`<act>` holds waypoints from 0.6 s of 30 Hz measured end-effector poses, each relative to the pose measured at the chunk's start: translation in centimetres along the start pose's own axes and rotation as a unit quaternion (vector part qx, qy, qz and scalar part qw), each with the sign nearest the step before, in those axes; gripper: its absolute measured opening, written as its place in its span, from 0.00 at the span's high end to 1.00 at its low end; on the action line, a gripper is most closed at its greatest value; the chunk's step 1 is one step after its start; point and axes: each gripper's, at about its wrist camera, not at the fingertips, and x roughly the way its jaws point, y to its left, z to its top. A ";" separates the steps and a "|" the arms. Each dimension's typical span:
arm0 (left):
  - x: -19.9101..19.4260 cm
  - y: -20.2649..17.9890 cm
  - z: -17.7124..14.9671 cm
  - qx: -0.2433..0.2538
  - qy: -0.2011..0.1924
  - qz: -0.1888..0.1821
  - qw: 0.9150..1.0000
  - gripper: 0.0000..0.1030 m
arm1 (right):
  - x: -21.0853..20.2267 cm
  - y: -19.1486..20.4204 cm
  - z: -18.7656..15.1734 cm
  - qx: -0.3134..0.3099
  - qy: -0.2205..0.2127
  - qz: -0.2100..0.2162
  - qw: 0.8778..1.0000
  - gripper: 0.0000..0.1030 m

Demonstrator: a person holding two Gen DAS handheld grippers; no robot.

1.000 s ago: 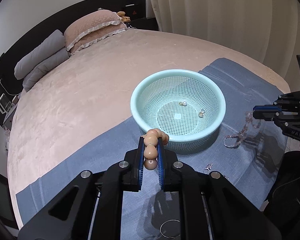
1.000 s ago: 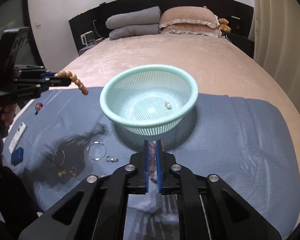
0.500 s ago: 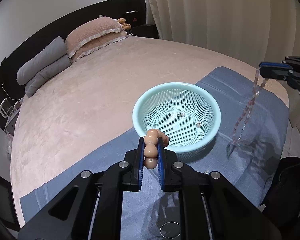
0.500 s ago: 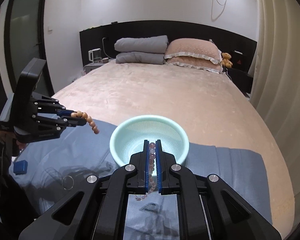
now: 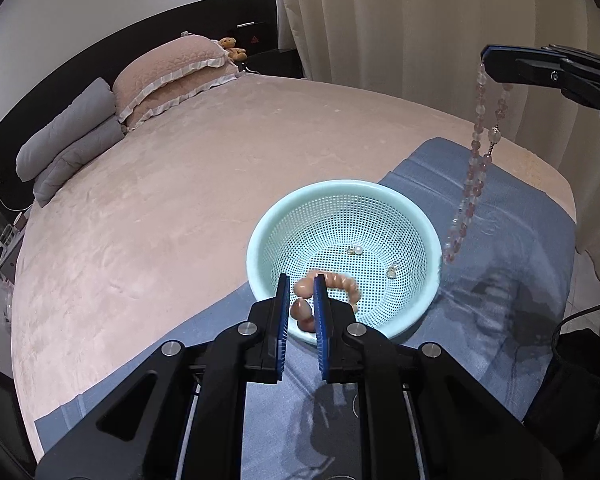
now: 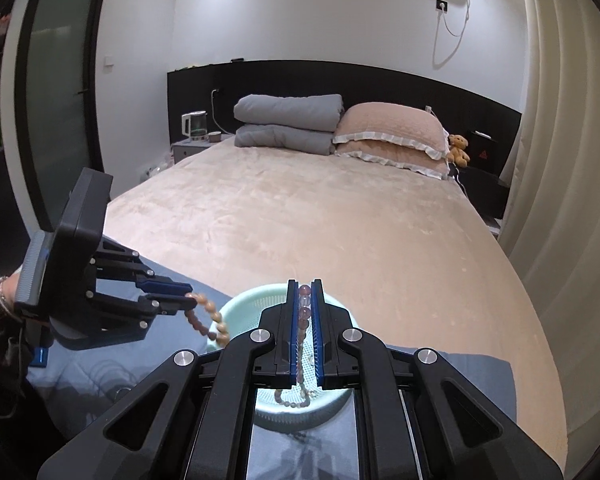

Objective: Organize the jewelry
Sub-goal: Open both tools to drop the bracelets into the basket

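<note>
A mint mesh basket (image 5: 260,236) (image 6: 240,304) sits on a blue cloth (image 5: 500,208) on the bed. My left gripper (image 5: 300,292) (image 6: 188,298) has its jaws slightly parted over the basket's near rim; the brown bead bracelet (image 5: 332,282) (image 6: 210,318) hangs blurred from the tips, slipping into the basket. My right gripper (image 6: 305,294) (image 5: 488,58) is shut on a pink bead necklace (image 5: 472,168) (image 6: 303,312) that dangles above the basket's right rim. Two small earrings (image 5: 356,250) lie inside the basket.
A pink bedspread (image 6: 320,216) stretches back to pillows (image 6: 388,132) and a folded grey quilt (image 6: 288,124). Curtains (image 5: 420,20) hang on the right. A metal ring (image 5: 354,400) lies on the cloth under my left gripper. A small blue box (image 6: 40,356) sits at the far left.
Both grippers rose and moved over the basket. The right gripper lifted the pink necklace off the cloth. The left jaws parted a little and the brown bracelet is sliding out into the basket.
</note>
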 end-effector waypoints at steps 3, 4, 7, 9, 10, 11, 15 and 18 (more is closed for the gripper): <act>2.2 0.0 0.2 0.000 0.011 -0.011 1.000 0.87 | 2.2 -0.5 -0.5 0.003 0.014 0.006 1.000 0.95; 3.0 0.0 0.2 -0.001 0.015 -0.013 1.000 0.87 | 3.1 -0.6 -0.8 0.006 0.020 0.008 1.000 0.95; 5.0 -0.1 0.1 -0.001 0.025 -0.022 0.999 0.87 | 6.0 -1.0 -2.4 0.015 0.046 0.017 0.999 0.94; 6.2 0.1 -0.2 -0.002 0.033 -0.024 0.999 0.87 | 8.2 -1.3 -3.8 0.022 0.067 0.028 0.997 0.94; 6.7 0.2 -0.3 -0.003 0.036 -0.025 0.999 0.87 | 9.1 -1.4 -4.5 0.025 0.076 0.027 0.996 0.94; 7.2 0.3 -0.4 -0.005 0.040 -0.027 0.999 0.87 | 10.1 -1.5 -5.1 0.027 0.085 0.027 0.996 0.94; 8.4 0.5 -0.8 -0.006 0.047 -0.027 0.999 0.87 | 12.5 -1.8 -6.8 0.043 0.104 0.032 0.993 0.93; 8.6 0.8 -1.0 -0.006 0.046 -0.025 0.999 0.70 | 13.2 -2.0 -7.3 0.051 0.109 0.026 0.992 0.85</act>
